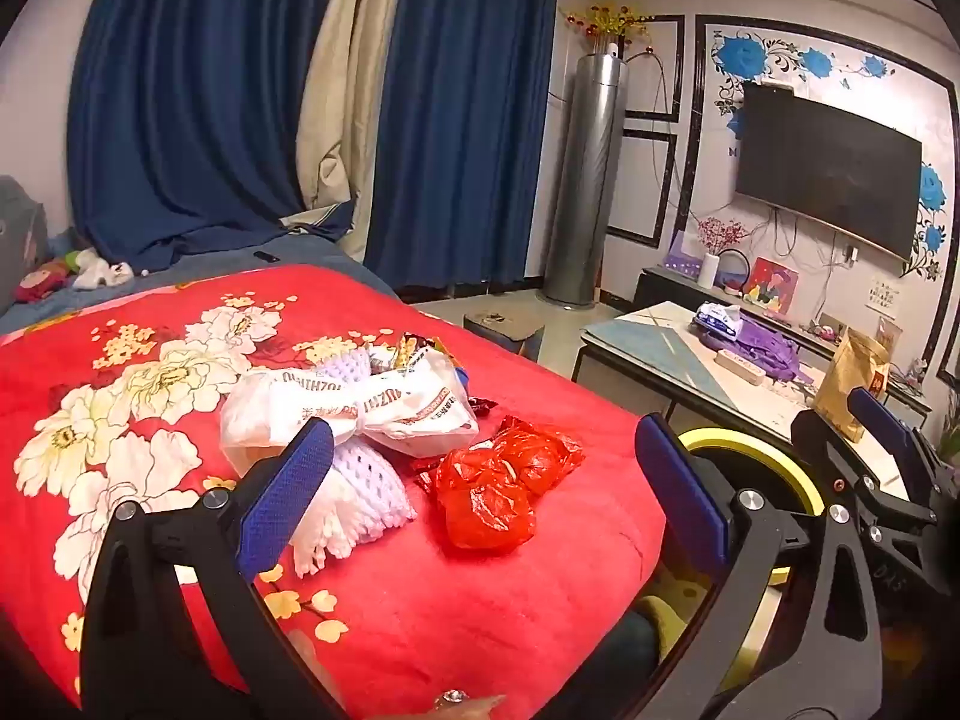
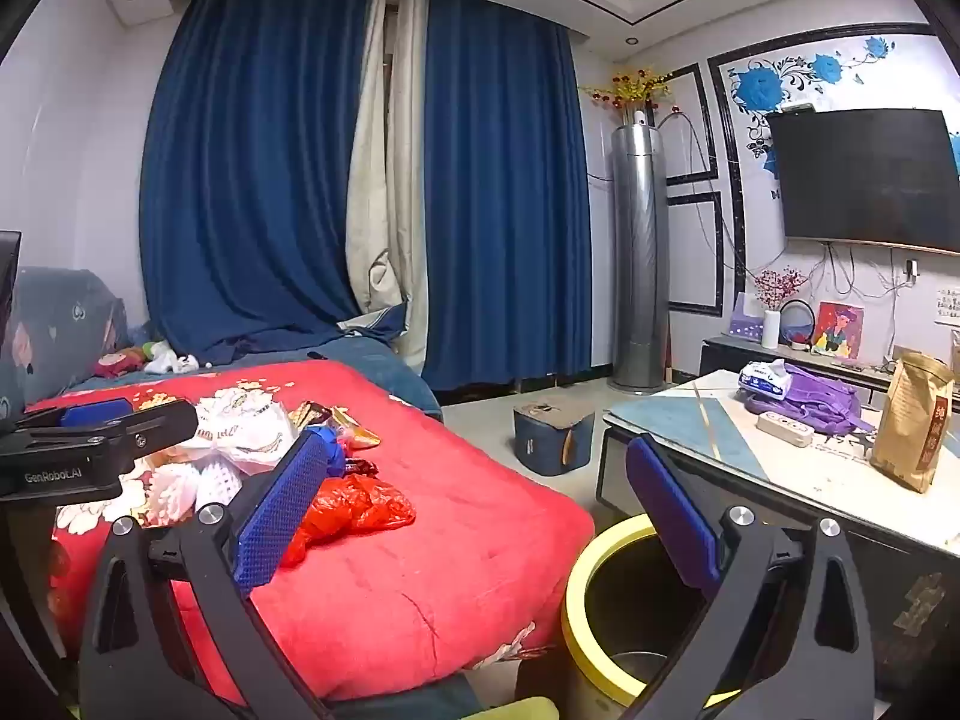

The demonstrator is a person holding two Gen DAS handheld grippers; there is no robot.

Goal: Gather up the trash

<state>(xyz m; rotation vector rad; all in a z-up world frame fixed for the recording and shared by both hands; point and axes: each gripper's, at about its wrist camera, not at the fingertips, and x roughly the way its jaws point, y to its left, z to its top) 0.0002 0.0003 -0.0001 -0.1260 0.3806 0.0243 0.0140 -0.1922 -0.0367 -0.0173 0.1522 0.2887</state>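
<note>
A plush red blanket printed with large white and yellow flowers covers the bed, and the trash lies in a loose heap near its middle. Nearest the bed's edge sits a crumpled red plastic bag, glossy and knotted into two or three lumps. Beside it lie two white foam fruit nets, soft mesh sleeves with frayed open ends, one close to the camera and one farther back under the pile. Across them rests a white plastic bag with red lettering, twisted tight at its waist like a bow. Behind it a few shiny snack wrappers in gold and brown foil stick out; their number cannot be told. On the floor against the bed stands a round bin with a yellow rim and a dark inside. The left hand-held gripper hangs over the heap with its two blue textured pads spread wide and nothing between them. The right hand-held gripper is likewise wide open and empty, between the bed's corner and the bin. On the pale desk to the right sit a brown paper pouch, a purple cloth and a white power strip.
</note>
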